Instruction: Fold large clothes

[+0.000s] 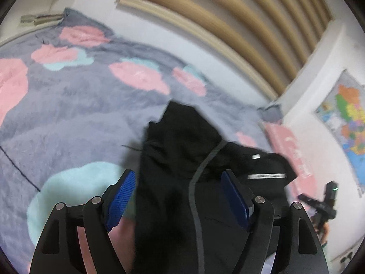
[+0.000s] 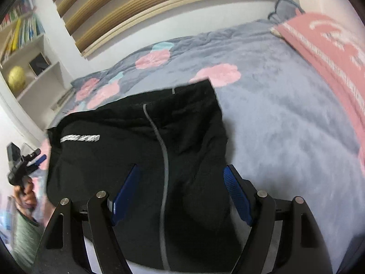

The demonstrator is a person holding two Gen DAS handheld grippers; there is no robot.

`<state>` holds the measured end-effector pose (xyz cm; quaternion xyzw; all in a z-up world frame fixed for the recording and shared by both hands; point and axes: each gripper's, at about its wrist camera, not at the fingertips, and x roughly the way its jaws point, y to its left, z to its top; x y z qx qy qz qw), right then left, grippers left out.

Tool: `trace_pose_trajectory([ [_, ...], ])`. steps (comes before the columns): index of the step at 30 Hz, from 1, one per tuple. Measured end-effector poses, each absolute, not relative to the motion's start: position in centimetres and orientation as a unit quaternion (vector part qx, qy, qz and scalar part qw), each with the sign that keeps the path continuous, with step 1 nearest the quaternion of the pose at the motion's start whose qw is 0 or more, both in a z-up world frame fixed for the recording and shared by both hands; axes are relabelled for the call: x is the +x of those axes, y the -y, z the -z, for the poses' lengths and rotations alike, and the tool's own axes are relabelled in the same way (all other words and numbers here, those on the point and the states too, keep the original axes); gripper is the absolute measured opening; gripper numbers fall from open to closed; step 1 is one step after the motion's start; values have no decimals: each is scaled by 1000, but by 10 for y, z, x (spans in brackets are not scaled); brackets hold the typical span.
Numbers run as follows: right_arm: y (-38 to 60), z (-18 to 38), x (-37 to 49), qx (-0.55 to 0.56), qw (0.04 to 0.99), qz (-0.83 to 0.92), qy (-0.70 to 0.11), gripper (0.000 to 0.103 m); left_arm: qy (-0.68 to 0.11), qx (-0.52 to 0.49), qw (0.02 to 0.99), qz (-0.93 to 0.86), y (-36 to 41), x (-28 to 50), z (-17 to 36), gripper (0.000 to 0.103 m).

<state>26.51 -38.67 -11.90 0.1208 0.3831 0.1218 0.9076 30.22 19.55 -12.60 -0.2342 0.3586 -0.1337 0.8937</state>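
Observation:
A pair of black trousers (image 1: 182, 164) with a grey side stripe and a white logo lies bunched on the grey floral bedspread (image 1: 79, 114). My left gripper (image 1: 178, 182) is open above the trousers, its blue pads apart with cloth beneath them. In the right wrist view the trousers (image 2: 141, 141) spread flatter, logo at the left. My right gripper (image 2: 182, 178) is open over their near part. The left gripper (image 2: 25, 162) shows at the far left of the right wrist view, held in a hand. The right gripper (image 1: 324, 203) shows at the right edge of the left wrist view.
A pink pillow (image 2: 326, 52) lies at the head of the bed, also in the left wrist view (image 1: 292, 150). A slatted wooden blind (image 1: 228, 22) hangs on the wall behind. A white bookshelf (image 2: 29, 52) stands left; a map poster (image 1: 349, 123) hangs right.

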Motion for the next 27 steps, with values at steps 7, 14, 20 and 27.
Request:
trace_pose_trajectory([
  [7,388,128,319,69,918,-118,-373,88,-384,-243,879,146,-209,345,147,79],
  [14,381,155,381,80,886,-180,-420,74,-426,-296,821,238,-204,388,170,79],
  [20,365,142,352,24,902,-174,-394,17,-400,-242,853,230,-185,369,145,9],
  [27,361,66,333,-5,940,-86,-331,12,-300,-236,901,206,-184,337,62,8],
])
